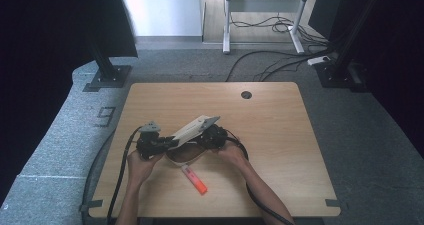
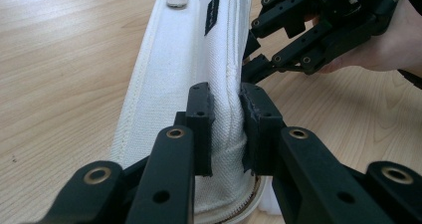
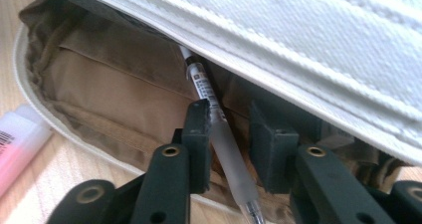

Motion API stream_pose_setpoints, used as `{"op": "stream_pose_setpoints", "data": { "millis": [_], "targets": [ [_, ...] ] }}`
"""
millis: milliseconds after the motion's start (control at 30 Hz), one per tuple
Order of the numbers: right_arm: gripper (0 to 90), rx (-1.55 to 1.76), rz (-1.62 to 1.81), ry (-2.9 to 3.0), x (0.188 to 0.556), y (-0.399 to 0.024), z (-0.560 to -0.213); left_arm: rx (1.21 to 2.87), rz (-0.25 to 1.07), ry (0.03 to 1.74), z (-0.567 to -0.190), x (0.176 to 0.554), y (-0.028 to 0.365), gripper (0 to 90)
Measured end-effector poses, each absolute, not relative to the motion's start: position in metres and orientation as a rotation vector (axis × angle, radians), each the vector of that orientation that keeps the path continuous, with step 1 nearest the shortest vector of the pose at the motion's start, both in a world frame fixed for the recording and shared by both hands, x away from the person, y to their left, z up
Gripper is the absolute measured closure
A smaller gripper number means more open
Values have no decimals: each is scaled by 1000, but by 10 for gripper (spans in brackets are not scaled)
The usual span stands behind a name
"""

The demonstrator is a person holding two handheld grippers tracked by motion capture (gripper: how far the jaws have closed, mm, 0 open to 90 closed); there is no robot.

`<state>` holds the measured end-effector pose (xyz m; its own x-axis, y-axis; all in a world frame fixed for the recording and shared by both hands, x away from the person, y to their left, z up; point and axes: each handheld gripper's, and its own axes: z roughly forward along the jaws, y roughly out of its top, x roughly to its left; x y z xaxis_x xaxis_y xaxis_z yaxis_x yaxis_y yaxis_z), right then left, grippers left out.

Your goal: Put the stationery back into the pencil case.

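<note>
Between the left tongs (image 2: pixel 226 127), low in the centre of the left gripper view, a fold of the white pencil case (image 2: pixel 179 74) is pinched: the two pads press the canvas from both sides near its zipped edge, holding the upper flap lifted. Low in the right gripper view the right tongs (image 3: pixel 234 147) stand a little apart, with a clear-barrelled pen (image 3: pixel 221 134) lying between them; the left pad is against the barrel while the right pad stands clear of it, so the pen looks let go rather than gripped. That pen runs up into the case's brown lining (image 3: pixel 99 84), under the white flap across the upper right of the frame. Seen from the high view, both tongs meet at the case just left of centre on the wooden worktop (image 1: pixel 280 135), and an orange and pink highlighter (image 1: pixel 194 179) lies on the worktop just below the case. I judge the case light and soft; its canvas buckles under the pads, so a hold on the stitched seam or zip edge should keep the mouth open best. The pen looks light, stiff and smooth, likely to slip, and is best taken across the middle of its barrel
</note>
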<state>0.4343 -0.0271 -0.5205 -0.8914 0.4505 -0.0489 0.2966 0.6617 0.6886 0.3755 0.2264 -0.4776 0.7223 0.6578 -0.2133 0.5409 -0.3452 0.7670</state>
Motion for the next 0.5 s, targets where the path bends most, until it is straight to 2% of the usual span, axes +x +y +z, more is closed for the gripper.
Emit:
{"op": "stream_pose_setpoints", "data": {
  "millis": [233,500],
  "targets": [
    [584,626,1014,2660,436,-34,-521,2031,164,911,-478,376,227,757],
    [583,641,979,2657,435,-49,-523,2033,160,914,-478,376,227,757]
  ]
}}
